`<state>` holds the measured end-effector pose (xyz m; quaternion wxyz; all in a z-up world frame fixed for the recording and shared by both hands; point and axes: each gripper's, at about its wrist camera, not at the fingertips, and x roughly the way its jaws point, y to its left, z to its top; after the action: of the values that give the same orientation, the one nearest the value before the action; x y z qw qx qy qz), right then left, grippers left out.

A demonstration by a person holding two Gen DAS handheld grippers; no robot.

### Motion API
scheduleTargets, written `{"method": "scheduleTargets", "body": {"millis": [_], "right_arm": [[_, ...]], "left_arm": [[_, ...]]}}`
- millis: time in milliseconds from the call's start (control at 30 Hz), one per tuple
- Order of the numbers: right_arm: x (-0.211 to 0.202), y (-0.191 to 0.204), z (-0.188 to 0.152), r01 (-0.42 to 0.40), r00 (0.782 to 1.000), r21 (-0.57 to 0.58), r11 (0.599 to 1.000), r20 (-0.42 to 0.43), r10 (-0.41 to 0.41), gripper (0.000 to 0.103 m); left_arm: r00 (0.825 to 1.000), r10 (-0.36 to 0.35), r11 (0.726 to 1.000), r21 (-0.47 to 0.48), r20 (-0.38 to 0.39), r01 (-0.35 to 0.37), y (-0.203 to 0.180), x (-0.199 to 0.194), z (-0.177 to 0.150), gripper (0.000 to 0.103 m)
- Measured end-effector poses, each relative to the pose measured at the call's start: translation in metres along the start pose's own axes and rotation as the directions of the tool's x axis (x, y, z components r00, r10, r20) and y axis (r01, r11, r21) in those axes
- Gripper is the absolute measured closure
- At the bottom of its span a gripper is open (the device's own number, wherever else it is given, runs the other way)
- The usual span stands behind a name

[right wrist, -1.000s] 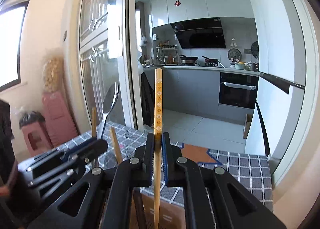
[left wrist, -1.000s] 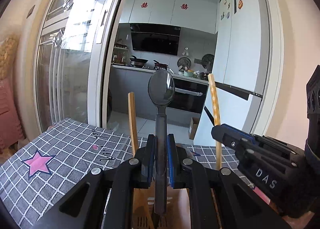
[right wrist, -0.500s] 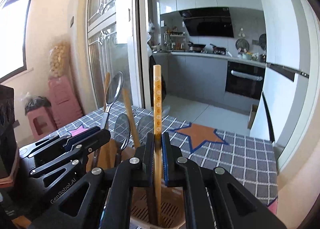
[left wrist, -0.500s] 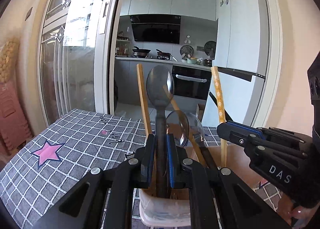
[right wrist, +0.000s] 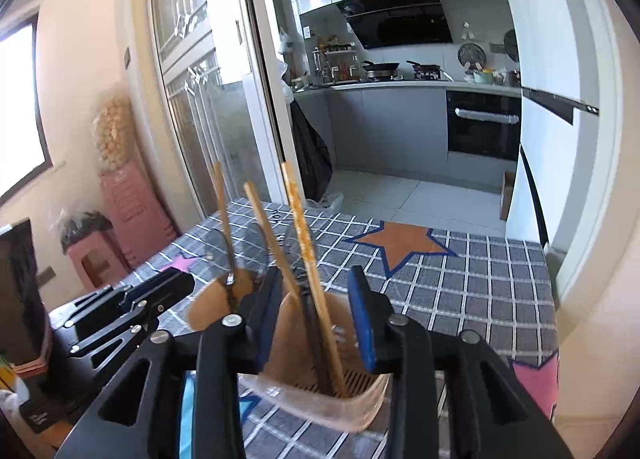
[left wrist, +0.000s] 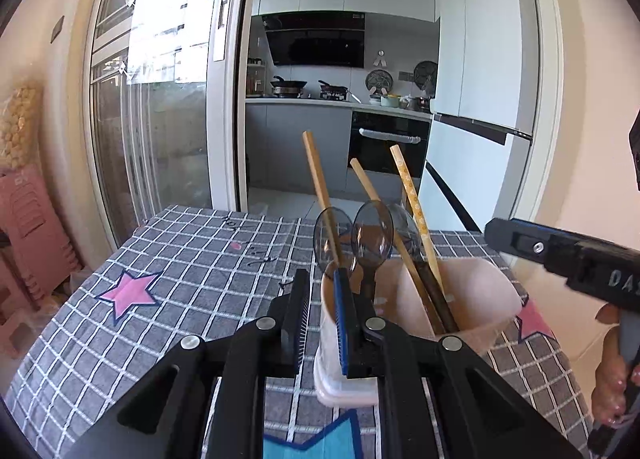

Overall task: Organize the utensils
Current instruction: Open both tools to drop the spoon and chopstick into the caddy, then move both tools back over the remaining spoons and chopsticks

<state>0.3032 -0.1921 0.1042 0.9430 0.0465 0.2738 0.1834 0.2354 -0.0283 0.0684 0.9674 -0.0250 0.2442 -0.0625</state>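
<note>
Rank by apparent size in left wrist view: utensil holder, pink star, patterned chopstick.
1. Utensil holder, largest by far.
2. Patterned chopstick: longest, but very thin.
3. Pink star: shorter than the chopstick, wider. Order of 2 and 3 is unsure, and fisheye nearness skews all three.

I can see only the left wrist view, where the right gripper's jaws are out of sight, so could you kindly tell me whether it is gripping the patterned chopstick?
Observer: No. In the right wrist view the right gripper is opening, and the patterned chopstick stands free between its pads, touching neither.
Operator: Thank you. Does that chopstick reach the bottom of the holder?
Observer: Yes, its tip rests on the slotted floor of the holder, beside a dark chopstick.
</note>
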Motion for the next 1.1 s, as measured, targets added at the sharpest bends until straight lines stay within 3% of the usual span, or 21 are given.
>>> {"method": "scheduleTargets", "body": {"millis": [133,367,433,467,600,667,733,1000,1100], "right_arm": [[-0.024,0.006,-0.006,-0.023,1.000,0.045,0.999,-0.017,0.024,0.043],[-0.064,0.021,-0.049,-0.012,0.994,0.122,0.992,-0.105,0.025,0.031],[-0.070,0.022,-0.065,-0.006,0.989,0.158,0.987,-0.143,0.029,0.027],[-0.073,0.023,-0.072,0.002,0.987,0.178,0.984,-0.160,0.027,0.027],[-0.084,0.026,-0.107,0.050,0.973,0.220,0.974,-0.230,0.002,0.021],[-0.086,0.028,-0.123,0.078,0.963,0.234,0.969,-0.269,-0.013,0.015],[-0.086,0.031,-0.138,0.107,0.950,0.239,0.965,-0.312,-0.028,0.000],[-0.090,0.056,-0.183,0.153,0.904,0.177,0.972,-0.423,-0.065,0.000],[-0.088,0.062,-0.195,0.185,0.874,0.171,0.968,-0.479,-0.083,0.000]], "left_arm": [[0.998,-0.015,1.000,0.011,-0.064,0.016,0.008,-0.018,-0.012,0.060],[0.984,-0.040,0.999,-0.011,-0.175,0.039,0.028,-0.047,-0.048,0.059],[0.978,-0.034,0.999,-0.009,-0.206,0.032,0.033,-0.053,-0.061,0.001],[0.978,-0.002,1.000,-0.012,-0.211,-0.001,0.037,-0.059,-0.069,0.000],[0.966,-0.008,1.000,-0.005,-0.259,0.007,0.043,-0.072,-0.095,0.000],[0.953,-0.002,1.000,0.001,-0.304,0.003,0.046,-0.073,-0.110,0.000],[0.940,0.004,1.000,0.009,-0.341,-0.001,0.048,-0.073,-0.125,0.000],[0.878,-0.021,1.000,0.010,-0.479,0.030,0.045,-0.069,-0.173,0.000],[0.867,-0.008,1.000,0.018,-0.498,0.019,0.044,-0.069,-0.180,0.000]]}}
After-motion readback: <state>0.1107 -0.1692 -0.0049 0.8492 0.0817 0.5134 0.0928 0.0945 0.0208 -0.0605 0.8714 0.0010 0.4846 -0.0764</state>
